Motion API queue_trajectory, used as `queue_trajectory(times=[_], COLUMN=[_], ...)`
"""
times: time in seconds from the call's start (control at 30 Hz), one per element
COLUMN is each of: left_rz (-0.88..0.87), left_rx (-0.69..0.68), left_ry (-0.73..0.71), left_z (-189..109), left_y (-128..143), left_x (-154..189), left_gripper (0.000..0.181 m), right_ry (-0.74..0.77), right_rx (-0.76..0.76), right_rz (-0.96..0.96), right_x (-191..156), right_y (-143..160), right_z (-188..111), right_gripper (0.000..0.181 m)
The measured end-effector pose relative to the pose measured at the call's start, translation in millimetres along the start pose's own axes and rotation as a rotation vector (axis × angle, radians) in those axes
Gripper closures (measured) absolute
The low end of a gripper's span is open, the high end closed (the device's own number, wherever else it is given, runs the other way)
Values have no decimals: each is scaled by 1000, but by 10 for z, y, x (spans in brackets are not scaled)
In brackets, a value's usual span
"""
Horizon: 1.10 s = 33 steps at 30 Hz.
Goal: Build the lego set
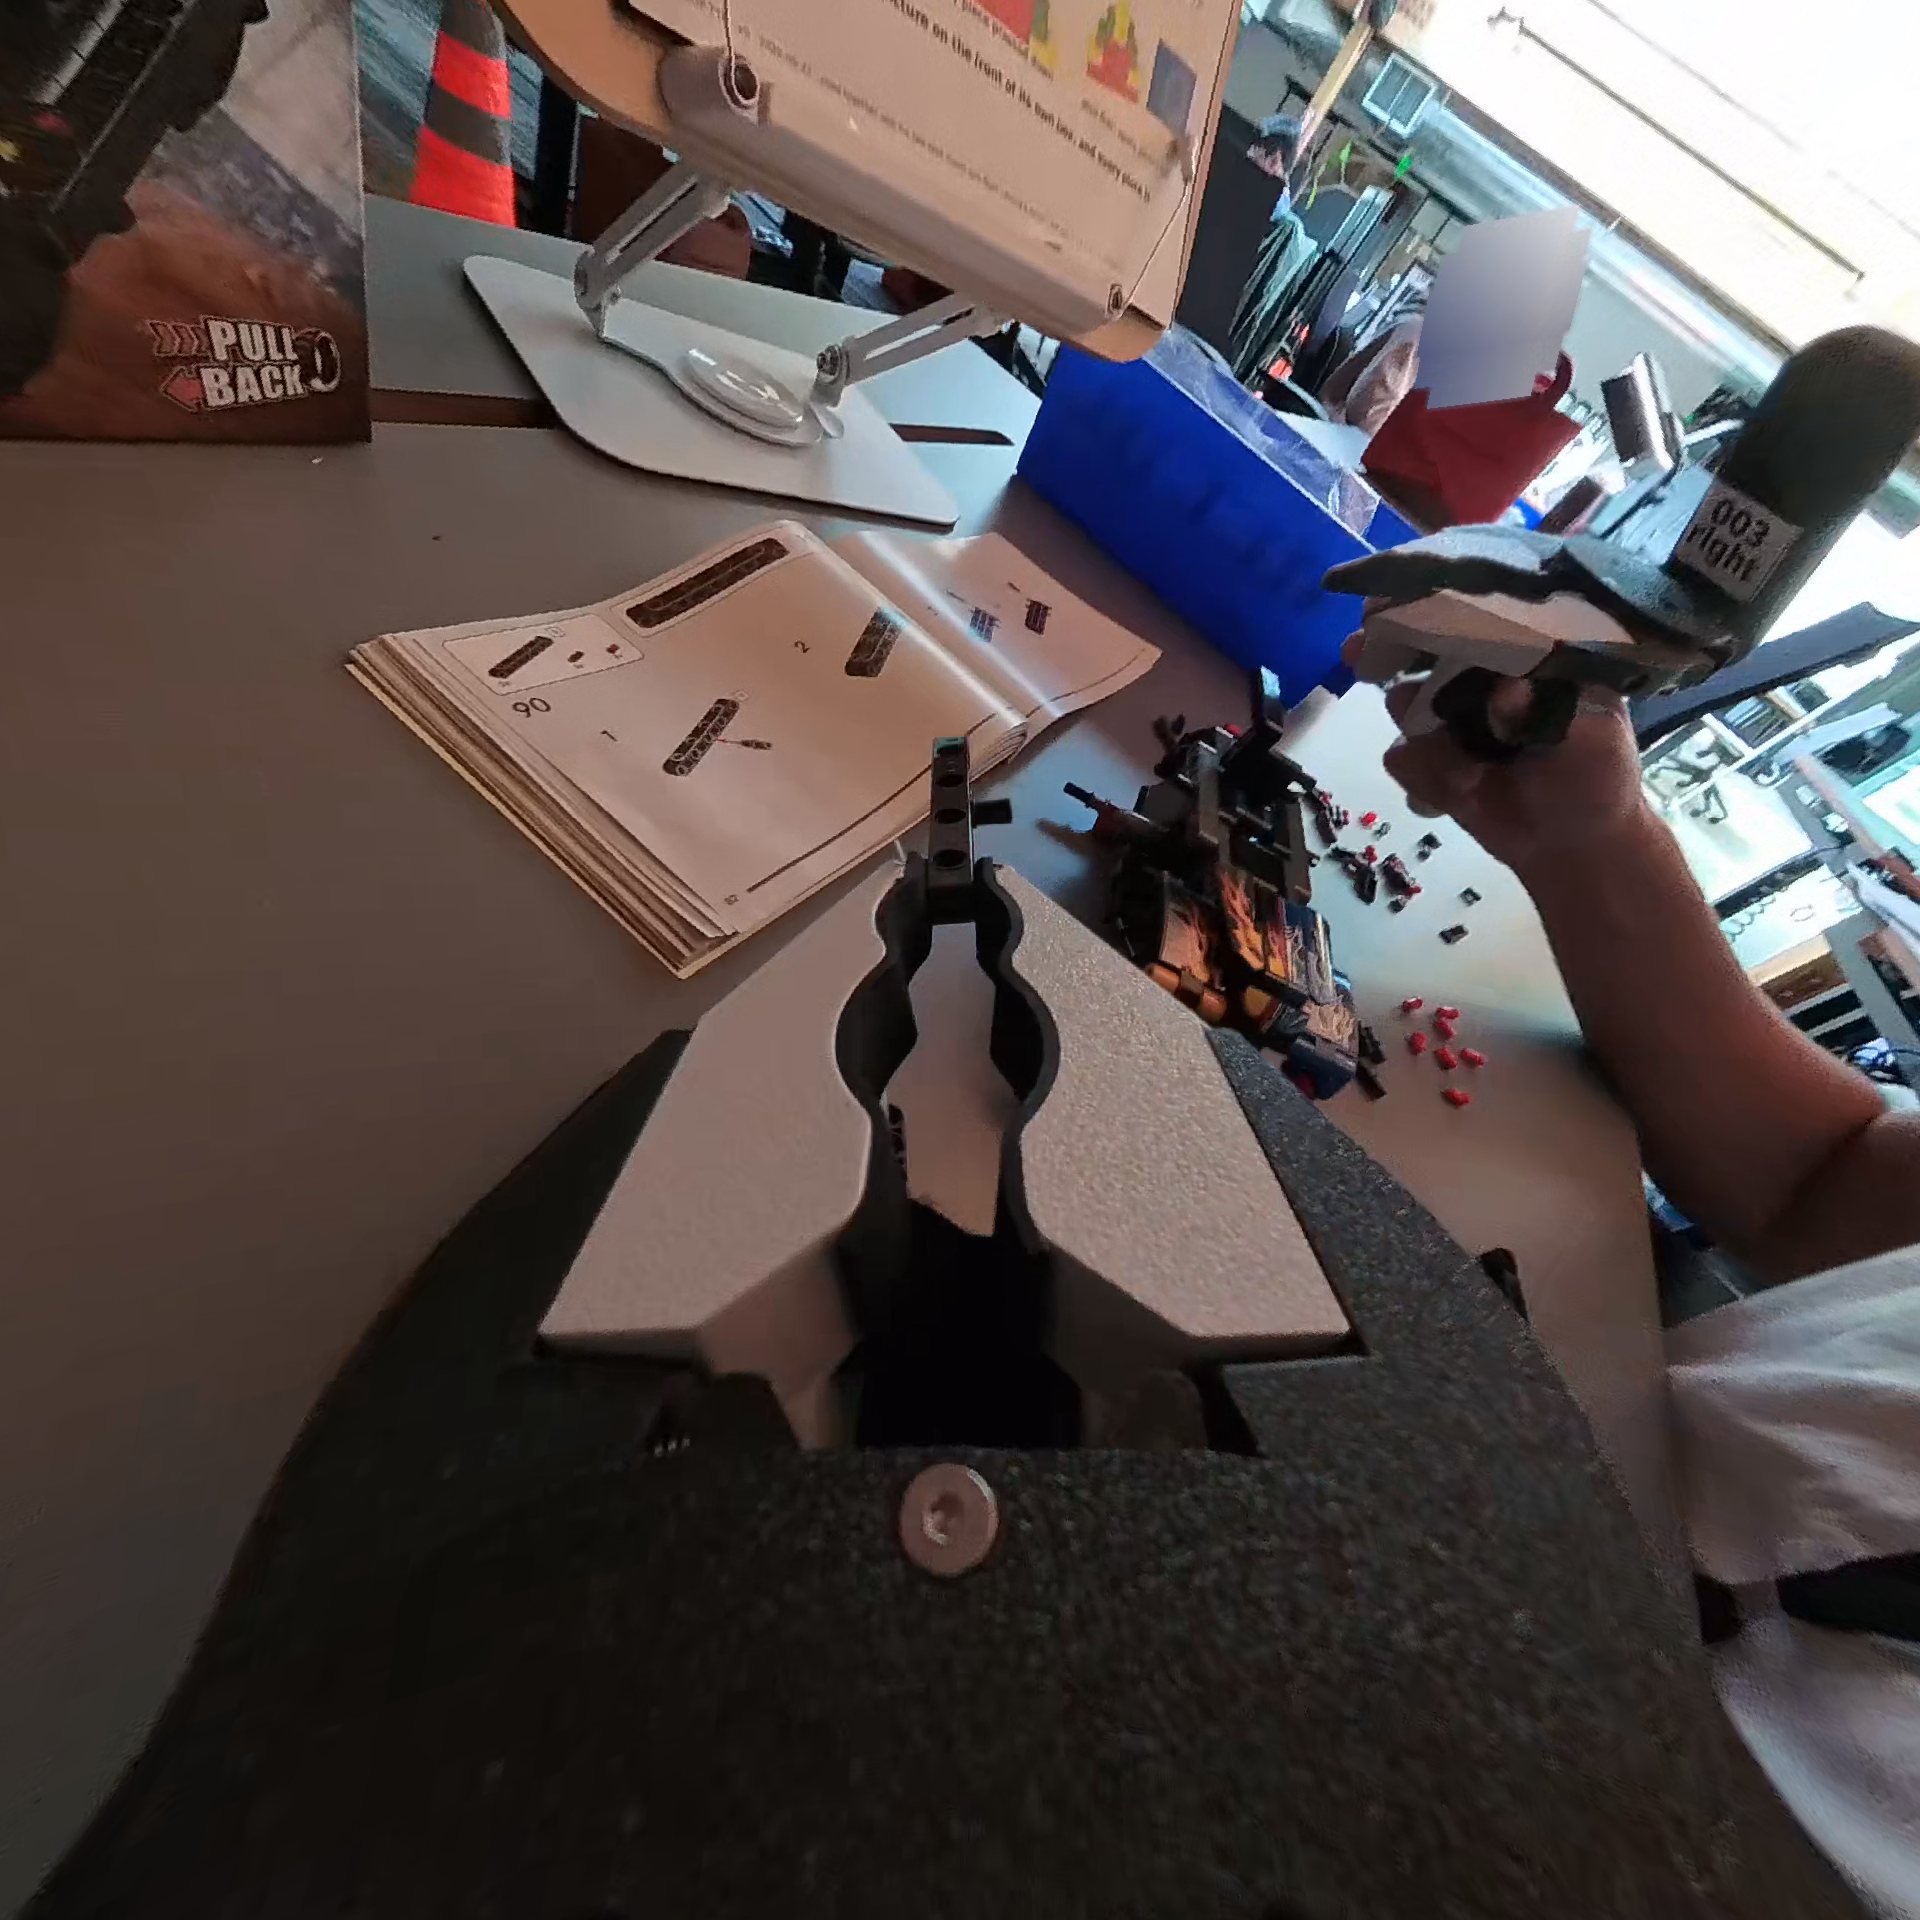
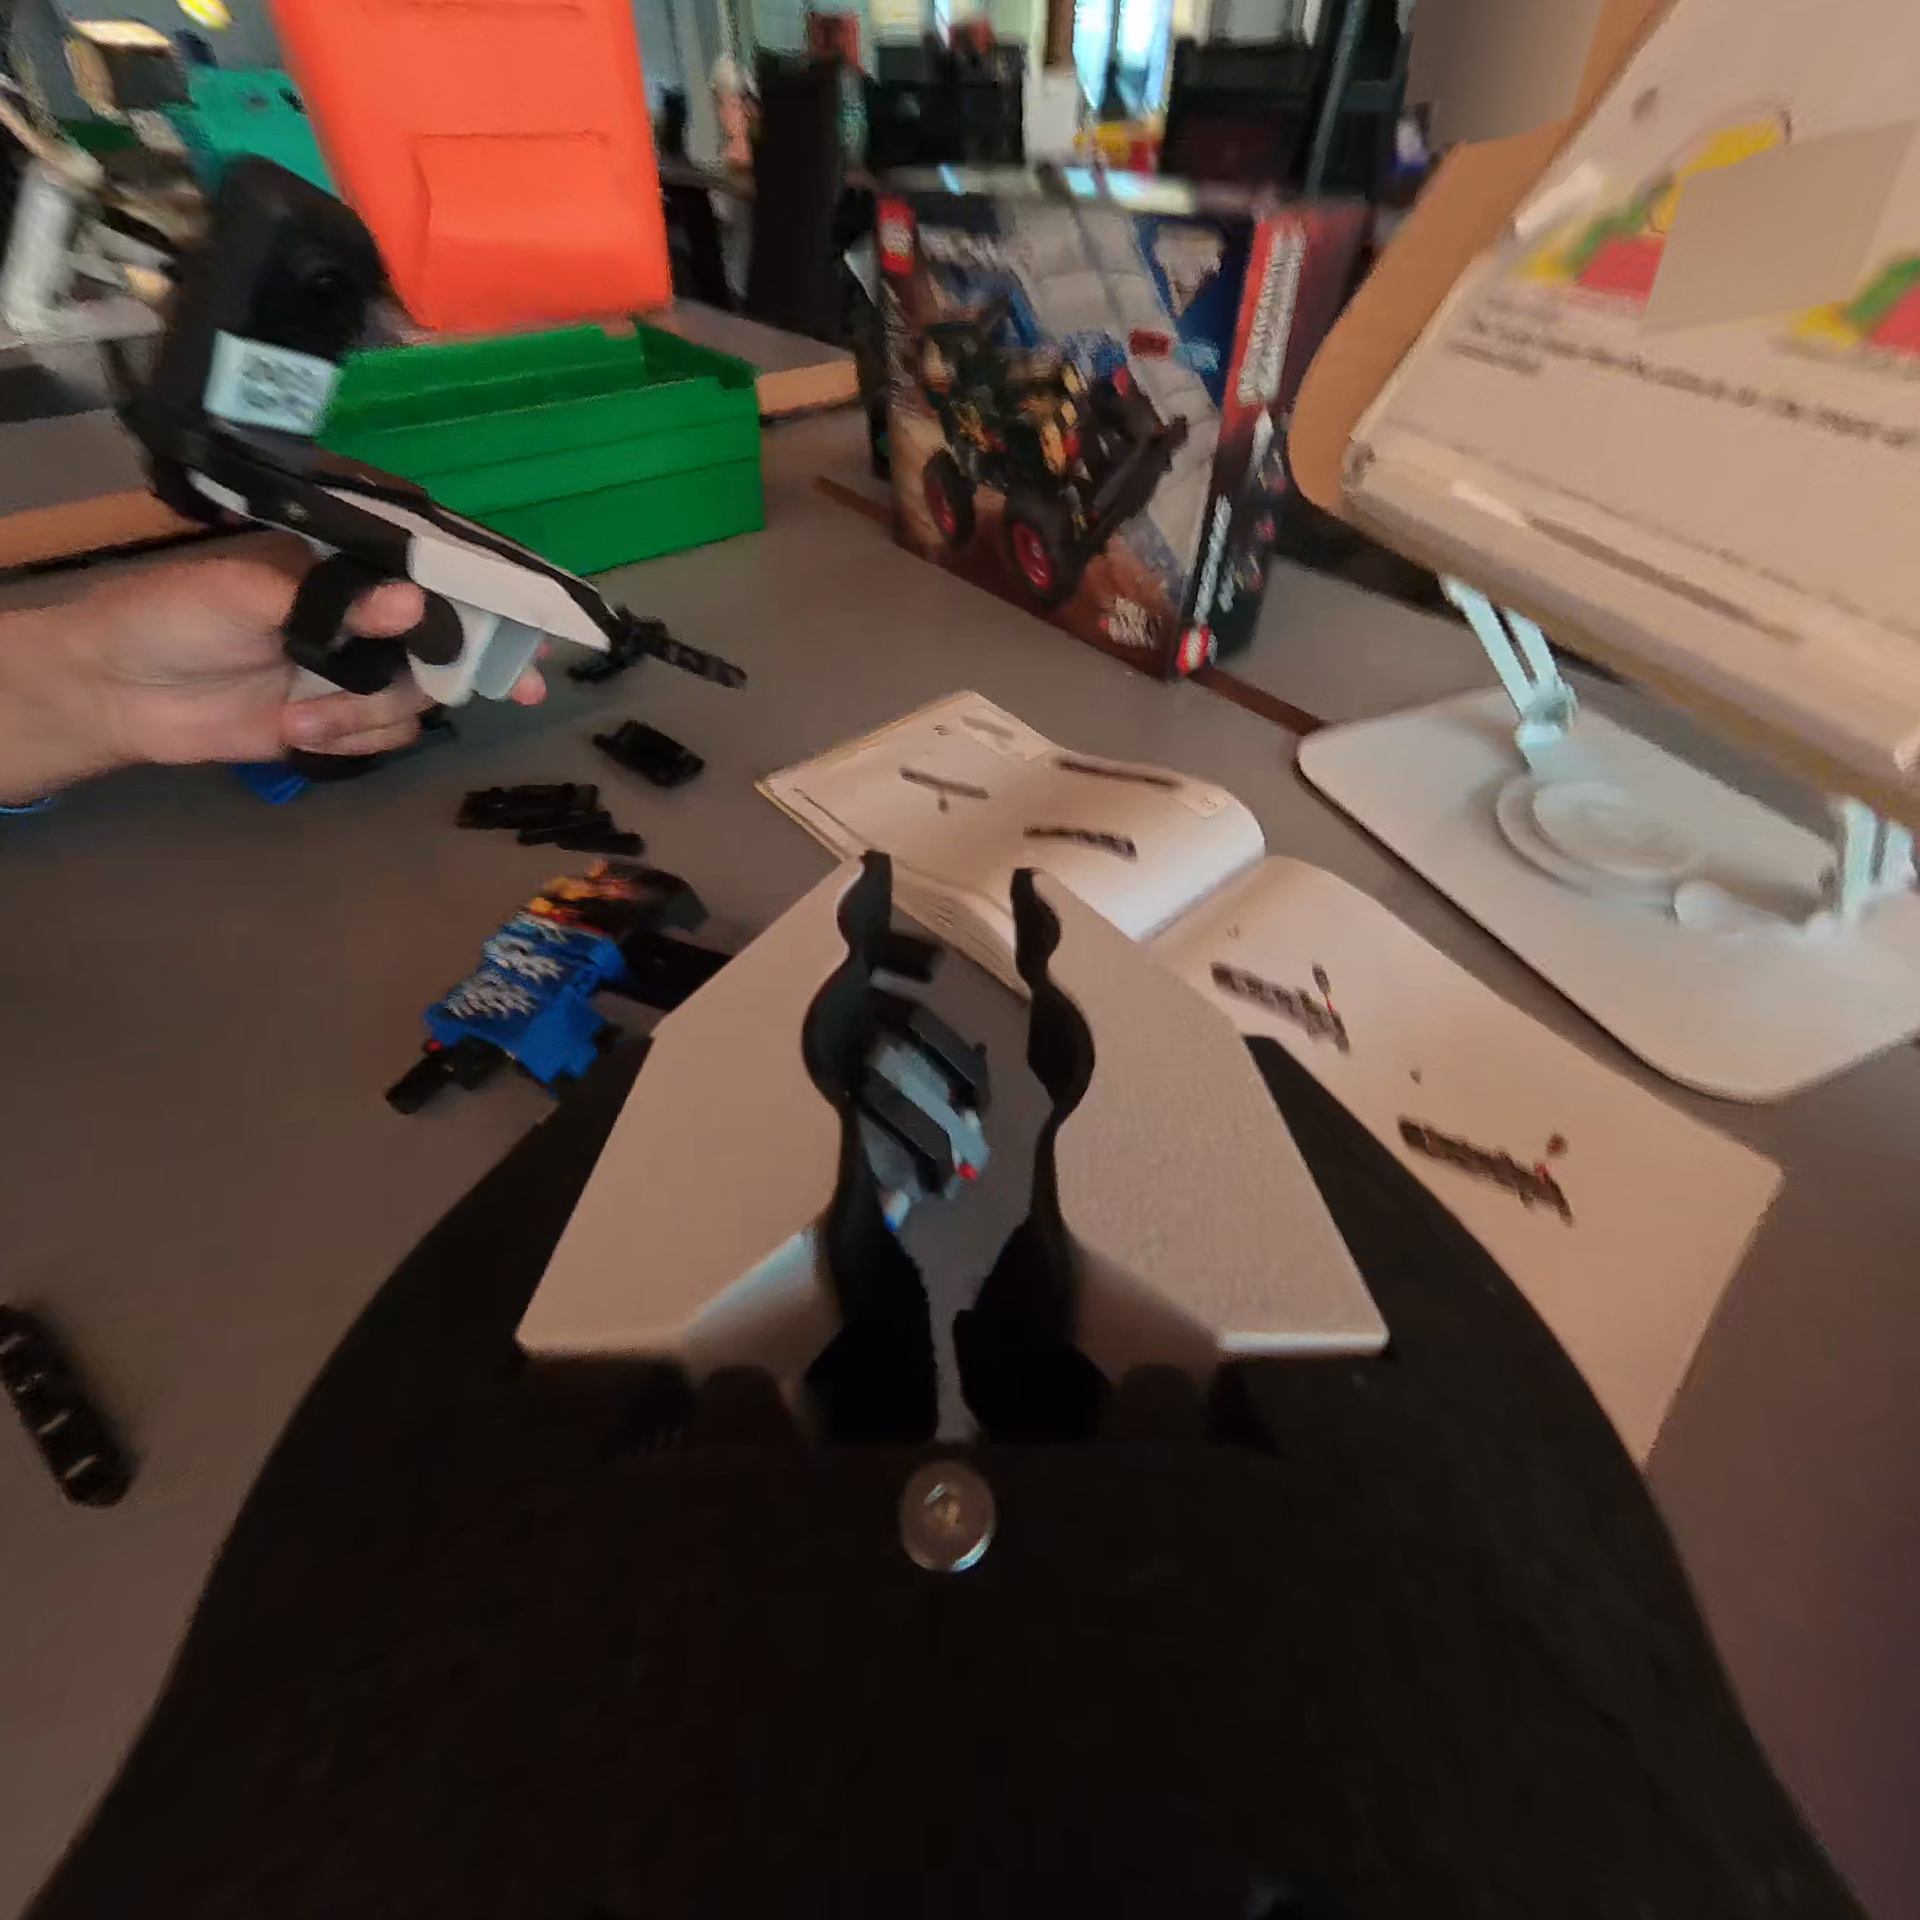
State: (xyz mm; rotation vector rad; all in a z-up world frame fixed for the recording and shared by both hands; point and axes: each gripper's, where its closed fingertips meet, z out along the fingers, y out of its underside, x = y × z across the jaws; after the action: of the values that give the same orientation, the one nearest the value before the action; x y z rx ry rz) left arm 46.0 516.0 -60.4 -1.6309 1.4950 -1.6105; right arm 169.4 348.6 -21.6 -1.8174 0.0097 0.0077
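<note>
My left gripper [image 1: 948, 883] is shut on a black holed beam [image 1: 951, 805] that sticks out past its tips, held above the grey table [image 1: 208, 831]. It also shows in the right wrist view [image 2: 623, 644], in a hand, with the beam [image 2: 686, 657] pointing right. My right gripper [image 2: 951, 894] is open and empty; part of the partly built model [image 2: 925, 1101] on the table shows through the gap. In the left wrist view the right gripper [image 1: 1351, 613] is held in a hand above the model [image 1: 1226, 894], which carries flame-printed panels. The open instruction booklet [image 1: 727, 707] lies between them.
Small red pieces [image 1: 1439, 1044] and black pieces [image 2: 551, 805] lie loose around the model. A long black beam [image 2: 62, 1403] lies at the left. The set's box [image 2: 1081, 416], a green bin [image 2: 561, 426], a blue bin [image 1: 1174, 499] and a white stand [image 2: 1558, 831] holding a board ring the work area. The tips of one gripper are about 20 cm away from the tips of the other.
</note>
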Motion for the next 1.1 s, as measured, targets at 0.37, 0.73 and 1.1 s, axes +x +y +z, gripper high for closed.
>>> queue_trajectory(times=[0.37,0.73,1.1], left_rz=[116,119,158], left_rx=[-16,-28,-37], left_ry=[-3,16,20], left_z=[31,53,62], left_y=[21,53,62], left_x=[24,47,95], left_gripper=[175,175,175], right_ry=[151,131,132], right_rx=[-119,-154,-146], right_rz=[87,103,84], right_x=[315,303,285], right_y=[332,458,418], right_z=[-13,63,42], right_gripper=[161,163,165])
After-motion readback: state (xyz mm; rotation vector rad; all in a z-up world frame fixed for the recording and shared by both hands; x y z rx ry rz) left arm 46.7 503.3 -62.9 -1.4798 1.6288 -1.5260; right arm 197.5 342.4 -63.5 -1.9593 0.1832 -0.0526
